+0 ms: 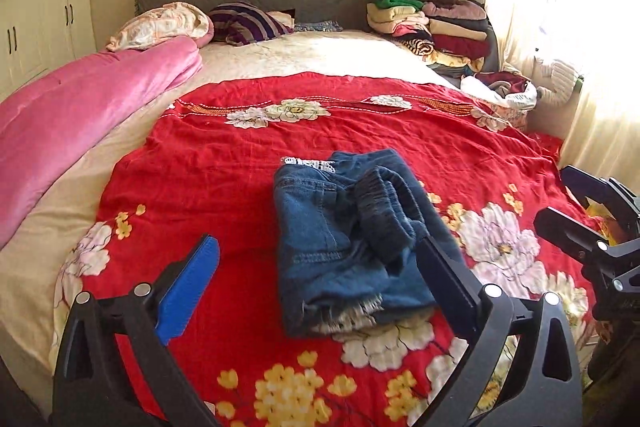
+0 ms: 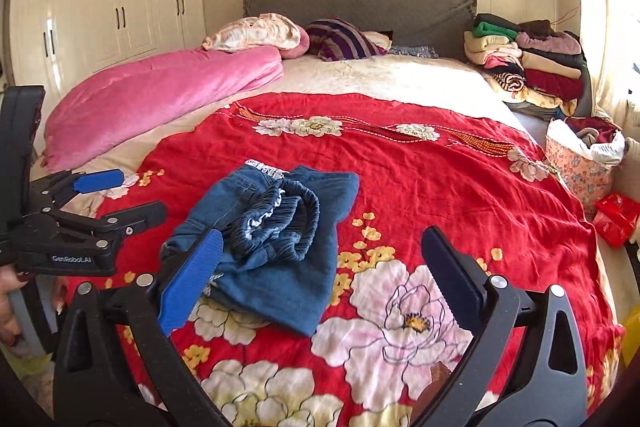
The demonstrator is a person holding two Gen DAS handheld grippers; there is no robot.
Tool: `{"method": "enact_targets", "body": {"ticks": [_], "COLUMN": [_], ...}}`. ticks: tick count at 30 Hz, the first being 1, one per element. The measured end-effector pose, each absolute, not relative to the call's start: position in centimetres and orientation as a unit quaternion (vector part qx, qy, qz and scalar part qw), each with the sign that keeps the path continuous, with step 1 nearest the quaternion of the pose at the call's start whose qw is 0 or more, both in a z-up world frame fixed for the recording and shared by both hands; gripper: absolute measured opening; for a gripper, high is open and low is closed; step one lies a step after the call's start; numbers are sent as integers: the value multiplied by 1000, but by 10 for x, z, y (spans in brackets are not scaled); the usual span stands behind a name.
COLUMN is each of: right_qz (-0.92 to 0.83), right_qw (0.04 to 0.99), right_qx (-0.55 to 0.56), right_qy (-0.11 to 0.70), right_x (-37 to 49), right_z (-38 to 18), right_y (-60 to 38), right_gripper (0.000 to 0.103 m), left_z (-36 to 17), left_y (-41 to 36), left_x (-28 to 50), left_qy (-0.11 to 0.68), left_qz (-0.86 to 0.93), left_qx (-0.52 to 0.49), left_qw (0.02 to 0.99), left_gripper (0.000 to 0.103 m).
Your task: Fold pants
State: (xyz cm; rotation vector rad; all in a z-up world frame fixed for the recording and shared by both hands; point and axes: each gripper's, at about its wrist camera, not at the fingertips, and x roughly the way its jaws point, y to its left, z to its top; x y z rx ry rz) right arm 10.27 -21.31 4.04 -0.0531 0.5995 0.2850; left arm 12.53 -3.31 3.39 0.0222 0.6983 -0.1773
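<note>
One pair of pants is seen, folded into a compact blue denim bundle on the red floral bedspread. How many layers the bundle has cannot be made out; only a dark ribbed waistband on top and a strip of white lace at the far edge are shown. The near right corner of the pants is hidden in the left wrist view behind one finger of the left hand-held gripper. That gripper is held released, its jaws spread wide, nothing between them. Whether its right finger touches the denim cannot be told.

The right hand-held gripper is likewise spread open and empty, just right of the pants, its blue finger overlapping their near edge in its own view.

Beyond the pants, one pink quilt is laid to the left and two stacks of folded clothes to the far right. One patterned basket is cut off partly by the bed's edge.
</note>
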Motion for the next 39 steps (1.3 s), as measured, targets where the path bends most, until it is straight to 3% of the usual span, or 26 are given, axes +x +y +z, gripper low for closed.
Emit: {"method": "enact_targets", "body": {"ticks": [16, 39], "right_qz": [125, 108], "right_qw": [948, 933], "right_qx": [-30, -30], "right_qy": [290, 343], "right_x": [38, 35], "right_z": [35, -14], "right_y": [-225, -222], "right_gripper": [94, 94], "left_z": [5, -33], "left_y": [-39, -36], "left_x": [61, 57], "left_qy": [373, 409], "left_qz": [-97, -76], "left_qx": [7, -4], "left_qw": [923, 909], "left_gripper": [99, 99]}}
